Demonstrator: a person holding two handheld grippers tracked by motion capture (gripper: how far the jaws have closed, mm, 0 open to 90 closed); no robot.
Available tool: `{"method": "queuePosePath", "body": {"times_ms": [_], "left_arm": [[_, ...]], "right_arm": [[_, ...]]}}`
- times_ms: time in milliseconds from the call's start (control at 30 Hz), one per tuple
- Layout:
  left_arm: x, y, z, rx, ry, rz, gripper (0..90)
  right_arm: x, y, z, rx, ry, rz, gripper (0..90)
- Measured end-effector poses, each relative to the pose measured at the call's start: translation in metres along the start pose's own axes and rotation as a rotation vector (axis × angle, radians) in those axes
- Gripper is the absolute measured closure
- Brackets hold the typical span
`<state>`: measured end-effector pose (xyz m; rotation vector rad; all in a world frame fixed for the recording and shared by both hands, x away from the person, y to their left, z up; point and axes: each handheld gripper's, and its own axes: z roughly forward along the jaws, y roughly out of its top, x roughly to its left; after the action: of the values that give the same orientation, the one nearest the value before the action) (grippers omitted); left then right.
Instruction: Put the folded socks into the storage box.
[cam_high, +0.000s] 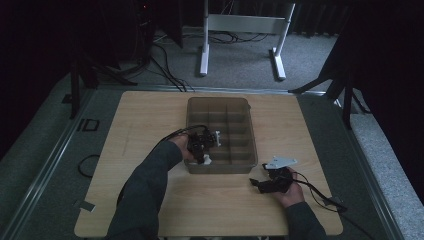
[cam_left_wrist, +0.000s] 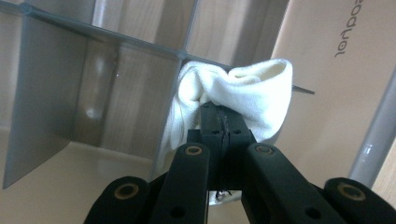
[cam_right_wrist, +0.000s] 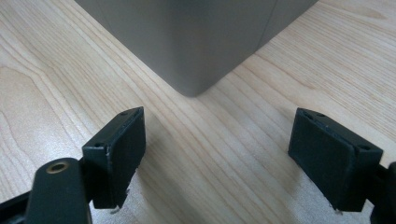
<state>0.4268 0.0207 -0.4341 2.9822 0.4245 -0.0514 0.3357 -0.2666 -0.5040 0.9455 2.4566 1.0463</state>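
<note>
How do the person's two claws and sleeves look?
Both claws, left claw and right claw, are black with flat rectangular jaw pads and brass-coloured rivets. A black cable trails from each. The right carries a grey three-cornered plate. The sleeves are dark grey-blue.

White cloth (cam_left_wrist: 243, 88) bunched, pinched at near-left corner of grey compartment box (cam_high: 245, 150)

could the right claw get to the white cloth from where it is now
Probably not directly. The right claw sits open on the table outside the divided box, near its corner, whose wall stands between. The white cloth is inside, pinched in the left claw; it would need to come over the rim.
</note>
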Motion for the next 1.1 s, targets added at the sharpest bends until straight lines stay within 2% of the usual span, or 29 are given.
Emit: {"method": "queuePosePath", "body": {"times_ms": [233, 433, 567, 867, 1100], "left_arm": [[0.000, 0.002, 0.006, 0.017, -0.013, -0.009, 90.0], [-0.001, 0.005, 0.009, 0.038, -0.008, -0.006, 90.0], [-0.001, 0.009, 0.014, 0.069, -0.012, -0.006, 90.0], [0.000, 0.009, 0.016, 0.068, -0.028, -0.020, 90.0], [-0.002, 0.009, 0.015, 0.069, -0.010, -0.011, 90.0]], "right_arm": [[0.000, 0.000, 0.000, 0.000, 0.000, 0.001, 18.7], [0.000, 0.000, 0.000, 0.000, 0.000, 0.000, 18.6], [0.000, 0.000, 0.000, 0.000, 0.000, 0.001, 18.7], [0.000, 0.000, 0.000, 0.000, 0.000, 0.001, 18.6], [0.000, 0.000, 0.000, 0.000, 0.000, 0.000, 18.7]]}}
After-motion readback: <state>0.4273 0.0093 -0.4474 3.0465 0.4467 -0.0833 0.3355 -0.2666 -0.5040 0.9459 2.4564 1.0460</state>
